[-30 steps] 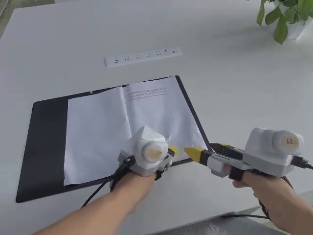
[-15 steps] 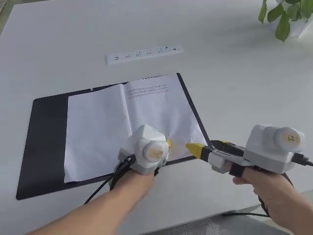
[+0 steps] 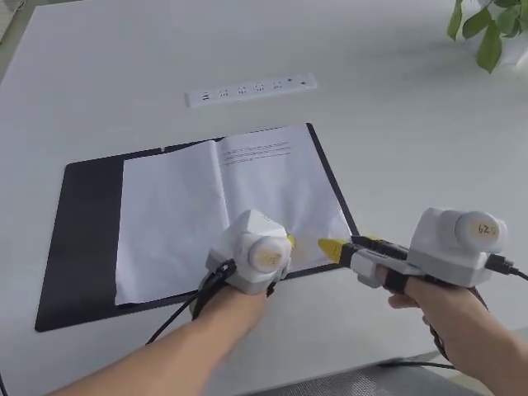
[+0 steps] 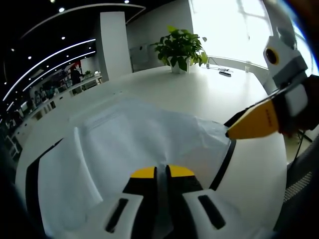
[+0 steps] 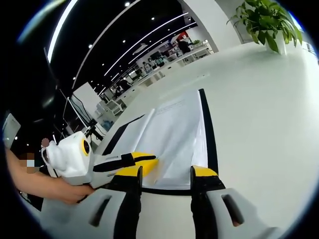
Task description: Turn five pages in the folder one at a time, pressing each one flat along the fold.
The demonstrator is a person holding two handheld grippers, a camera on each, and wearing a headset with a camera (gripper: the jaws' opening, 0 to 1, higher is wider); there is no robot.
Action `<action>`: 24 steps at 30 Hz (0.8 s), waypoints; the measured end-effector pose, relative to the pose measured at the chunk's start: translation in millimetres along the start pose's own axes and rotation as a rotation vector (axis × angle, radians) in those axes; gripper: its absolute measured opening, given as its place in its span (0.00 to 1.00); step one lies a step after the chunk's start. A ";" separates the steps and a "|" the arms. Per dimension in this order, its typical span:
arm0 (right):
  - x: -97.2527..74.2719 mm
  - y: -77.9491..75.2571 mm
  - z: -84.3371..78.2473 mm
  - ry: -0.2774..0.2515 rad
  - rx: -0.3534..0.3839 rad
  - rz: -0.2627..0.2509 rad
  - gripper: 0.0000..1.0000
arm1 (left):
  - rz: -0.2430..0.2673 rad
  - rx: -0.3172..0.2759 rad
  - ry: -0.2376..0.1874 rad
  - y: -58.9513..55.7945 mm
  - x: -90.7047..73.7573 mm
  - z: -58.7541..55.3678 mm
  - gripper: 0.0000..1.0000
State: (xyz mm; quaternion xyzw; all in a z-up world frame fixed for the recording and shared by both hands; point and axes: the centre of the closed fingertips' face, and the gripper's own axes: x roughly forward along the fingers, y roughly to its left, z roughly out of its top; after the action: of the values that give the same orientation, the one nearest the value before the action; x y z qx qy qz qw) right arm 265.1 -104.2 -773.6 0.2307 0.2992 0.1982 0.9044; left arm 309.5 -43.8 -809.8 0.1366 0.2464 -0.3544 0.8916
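White workbench (image 3: 396, 124) holds an open black folder (image 3: 82, 239). The left gripper (image 4: 162, 172) is closed at the white right-hand page's (image 3: 272, 190) near corner, and the right gripper (image 5: 168, 172) gapes beside it. A turn looks begun, but the count of turned pages is untellable.

This is an open-plan office. A long white table (image 3: 396, 124) carries a black folder (image 3: 87, 239) of printed sheets, with a white power strip (image 3: 250, 89) lying beyond it toward the surface's far edge and a potted plant (image 3: 487, 33) near its far right corner. The gripper views show a big hall around it: curved light strips (image 4: 60, 51) and spotlights on a dark ceiling, a broad white column (image 4: 113, 45), bright windows (image 4: 224, 25), and rows of desks (image 5: 167, 64) farther back
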 end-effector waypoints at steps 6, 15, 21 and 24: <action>0.4 -5.9 2.4 -0.016 0.024 -0.013 0.27 | 0.000 -0.003 -0.003 0.0 -0.1 -0.2 0.06; -1.9 -13.1 5.3 -0.032 0.055 -0.035 0.07 | 0.001 -0.008 -0.003 0.3 0.1 0.0 0.06; -1.8 -14.4 6.5 -0.038 0.054 -0.046 0.00 | 0.002 -0.011 -0.001 0.7 0.5 0.3 0.06; -0.6 -13.0 8.5 -0.044 0.046 -0.044 0.00 | 0.004 -0.017 0.000 0.5 0.5 0.7 0.06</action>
State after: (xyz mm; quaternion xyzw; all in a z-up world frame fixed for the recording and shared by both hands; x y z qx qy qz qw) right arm 272.8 -117.6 -774.2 0.2490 0.2886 0.1661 0.9095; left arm 310.4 -44.0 -809.4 0.1296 0.2489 -0.3504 0.8936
